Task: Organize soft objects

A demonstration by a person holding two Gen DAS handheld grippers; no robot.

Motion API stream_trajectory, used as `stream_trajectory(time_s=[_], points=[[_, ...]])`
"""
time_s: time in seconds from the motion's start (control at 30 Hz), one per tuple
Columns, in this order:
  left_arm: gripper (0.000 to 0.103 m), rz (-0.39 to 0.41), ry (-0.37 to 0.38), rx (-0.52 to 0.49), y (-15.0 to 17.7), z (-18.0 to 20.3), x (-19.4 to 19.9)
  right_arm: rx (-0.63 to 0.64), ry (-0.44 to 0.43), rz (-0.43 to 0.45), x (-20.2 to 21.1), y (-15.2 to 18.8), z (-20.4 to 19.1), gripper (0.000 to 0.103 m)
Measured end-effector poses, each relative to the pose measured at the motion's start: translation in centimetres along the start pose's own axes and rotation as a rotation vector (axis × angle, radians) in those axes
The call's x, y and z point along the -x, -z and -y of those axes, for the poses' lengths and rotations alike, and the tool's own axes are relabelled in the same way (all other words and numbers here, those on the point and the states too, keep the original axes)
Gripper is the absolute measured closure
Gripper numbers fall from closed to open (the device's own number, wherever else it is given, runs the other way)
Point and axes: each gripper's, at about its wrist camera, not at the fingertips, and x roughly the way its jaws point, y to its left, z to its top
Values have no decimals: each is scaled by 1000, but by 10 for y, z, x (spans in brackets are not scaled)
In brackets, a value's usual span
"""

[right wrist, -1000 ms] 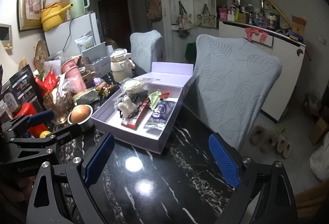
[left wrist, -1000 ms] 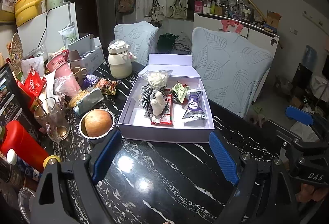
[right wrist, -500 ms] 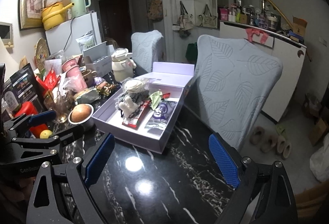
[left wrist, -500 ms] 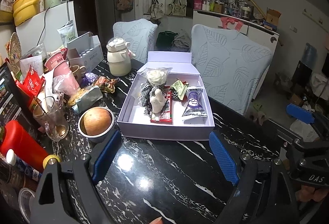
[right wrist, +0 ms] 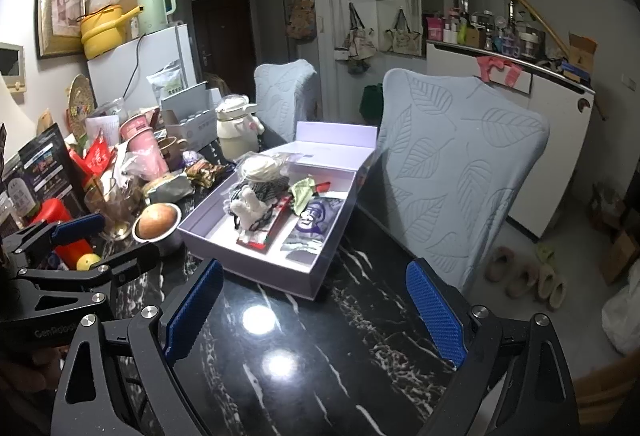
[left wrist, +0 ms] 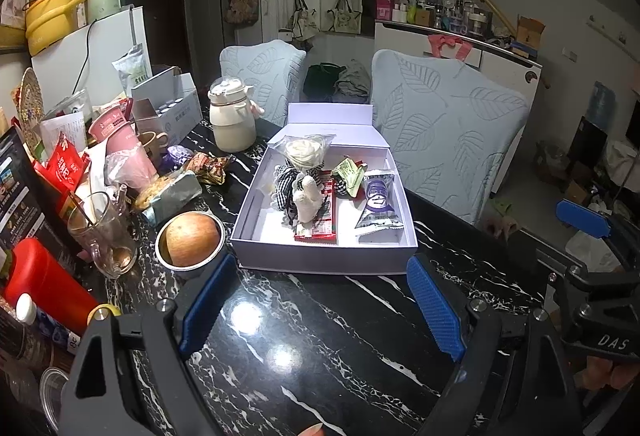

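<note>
An open lavender box [left wrist: 320,262] [right wrist: 264,270] stands on the black marble table. In it lie a white plush toy [left wrist: 308,198] [right wrist: 250,210] on a checked cloth, a bagged white item [left wrist: 306,152], a green packet [left wrist: 350,172], a red wrapper [left wrist: 320,232] and a purple packet [left wrist: 378,208] [right wrist: 310,220]. My left gripper [left wrist: 320,310] is open and empty, just short of the box's front wall. My right gripper [right wrist: 314,310] is open and empty, in front of the box's near corner.
Left of the box stand a metal bowl with a round fruit [left wrist: 188,240], a glass mug [left wrist: 102,232], a red bottle [left wrist: 44,280], a cream jug [left wrist: 232,120] and much clutter. Two leaf-patterned chairs [left wrist: 444,132] stand behind the table. The right gripper's body [left wrist: 596,276] shows at the right.
Both grippers have stayed open and empty. The views have shifted only slightly; the box and its contents have not moved.
</note>
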Motion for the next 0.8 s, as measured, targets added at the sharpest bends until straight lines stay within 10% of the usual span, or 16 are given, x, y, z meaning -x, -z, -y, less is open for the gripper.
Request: stream_trajectory(time_s=[0.8], points=[[15, -28, 0, -25, 1, 6, -3, -11, 25, 2, 5, 2, 4, 9]])
